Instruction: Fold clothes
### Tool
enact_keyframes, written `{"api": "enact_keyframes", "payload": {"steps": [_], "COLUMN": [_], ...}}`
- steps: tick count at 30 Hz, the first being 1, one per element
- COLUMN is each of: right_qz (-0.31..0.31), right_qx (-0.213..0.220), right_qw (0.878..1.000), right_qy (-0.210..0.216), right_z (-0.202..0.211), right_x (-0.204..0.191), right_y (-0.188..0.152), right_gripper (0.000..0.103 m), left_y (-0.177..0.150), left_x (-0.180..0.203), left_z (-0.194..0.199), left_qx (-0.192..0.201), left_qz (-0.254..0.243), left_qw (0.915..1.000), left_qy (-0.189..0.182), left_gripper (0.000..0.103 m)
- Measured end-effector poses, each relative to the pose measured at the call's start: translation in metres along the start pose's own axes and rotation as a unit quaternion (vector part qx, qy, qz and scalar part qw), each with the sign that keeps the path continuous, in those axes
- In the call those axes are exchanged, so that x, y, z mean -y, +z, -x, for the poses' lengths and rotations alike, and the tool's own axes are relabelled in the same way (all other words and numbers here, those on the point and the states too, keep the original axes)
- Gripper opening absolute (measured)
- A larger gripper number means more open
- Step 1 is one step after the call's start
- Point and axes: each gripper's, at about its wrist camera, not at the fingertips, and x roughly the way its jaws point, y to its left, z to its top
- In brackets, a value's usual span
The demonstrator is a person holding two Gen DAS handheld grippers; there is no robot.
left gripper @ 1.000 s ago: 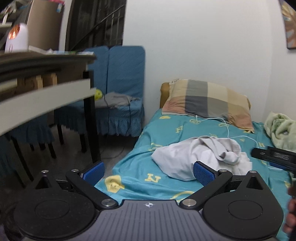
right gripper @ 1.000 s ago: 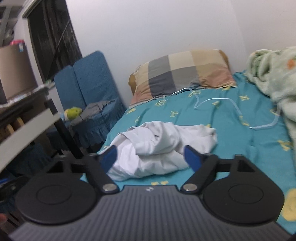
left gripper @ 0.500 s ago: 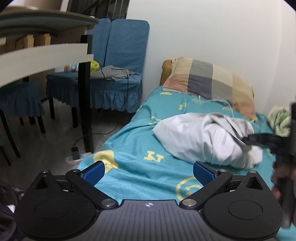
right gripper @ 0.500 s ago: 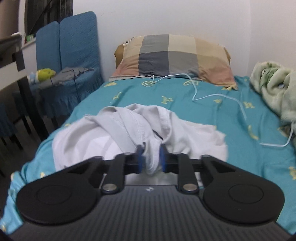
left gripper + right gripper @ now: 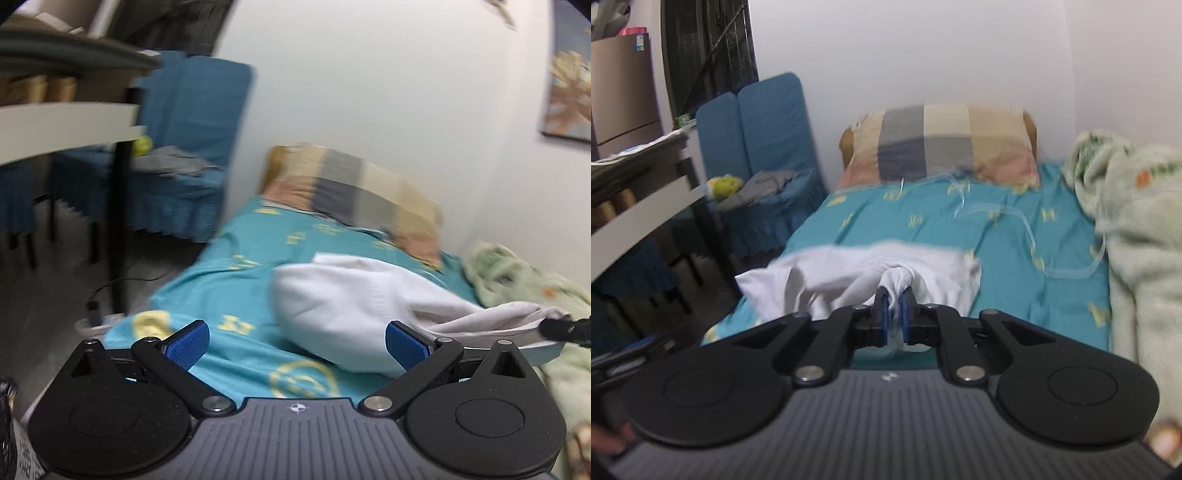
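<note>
Right wrist view shows the right gripper (image 5: 893, 310) clenched on a bunched fold of the white garment (image 5: 857, 275), near the bed's (image 5: 997, 236) left edge. Beside it, the left gripper (image 5: 297, 341) hovers level, jaws spread wide, grasping nothing.

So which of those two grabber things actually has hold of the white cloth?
The right gripper: its blue fingers are pinched shut on a bunch of the white garment. The left gripper has its fingers spread wide, holding nothing.
</note>
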Motion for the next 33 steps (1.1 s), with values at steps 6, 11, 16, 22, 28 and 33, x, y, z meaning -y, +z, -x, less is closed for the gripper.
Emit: {"api": "enact_keyframes", "payload": {"steps": [6, 11, 16, 22, 28, 33], "right_qz": [-0.084, -0.151, -0.180, -0.174, -0.182, -0.172], "right_qx": [-0.145, -0.178, -0.186, -0.155, -0.174, -0.196], "right_qw": [0.985, 0.972, 0.965, 0.972, 0.964, 0.960], "right_qy": [0.028, 0.026, 0.025, 0.025, 0.089, 0.100], "right_z": [-0.007, -0.018, -0.013, -0.002, -0.017, -0.029], "right_x": [0.036, 0.059, 0.067, 0.088, 0.094, 0.085], "right_y": [-0.056, -0.085, -0.080, -0.059, -0.058, -0.068], "right_gripper": [0.012, 0.015, 0.025, 0.061, 0.061, 0.061], "left_y": [-0.023, -0.042, -0.059, -0.081, -0.088, -0.081], "left_x": [0.051, 0.066, 0.072, 0.065, 0.059, 0.050], "left_z": [0.010, -0.009, -0.039, -0.070, -0.089, -0.092], "left_qx": [-0.035, -0.074, -0.116, -0.168, -0.184, -0.181], "left_qz": [-0.117, -0.169, -0.211, -0.219, -0.209, -0.139], "left_qw": [0.9924, 0.9817, 0.9679, 0.9568, 0.9547, 0.9690], "left_qy": [0.018, 0.048, 0.073, 0.091, 0.105, 0.095], "left_gripper": [0.102, 0.100, 0.093, 0.084, 0.081, 0.035]}}
